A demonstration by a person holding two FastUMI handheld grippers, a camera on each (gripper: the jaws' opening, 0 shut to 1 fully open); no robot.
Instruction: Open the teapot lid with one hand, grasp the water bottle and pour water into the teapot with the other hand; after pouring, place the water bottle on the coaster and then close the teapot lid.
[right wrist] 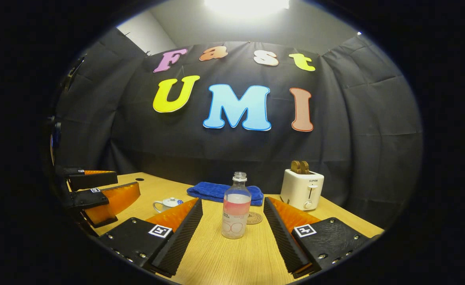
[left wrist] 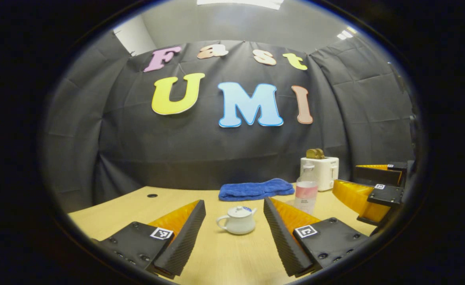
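- We are holding the left gripper low over the table with its jaws spread wide apart and gripping nothing; the teapot is sitting framed between the fingers but farther off, its lid on. We judge that this lines us up for taking the lid's knob.
- We are aiming the right gripper the same way, jaws wide apart and empty, with the water bottle standing upright and uncapped between the fingers, untouched. That looks like the setup for a side grasp.
- The coaster is lying just behind and to the right of the bottle, near enough for a short set-down after pouring.
- For room, we are seeing bare table in front of both targets, so both straight approaches are looking open.
- The blue towel and the toaster are standing toward the back, well apart from the teapot; the toaster is nearer the coaster's side, so we would be swinging the bottle wide of it.
- The two grippers are working side by side, so crossing paths at the pour seems the main risk.
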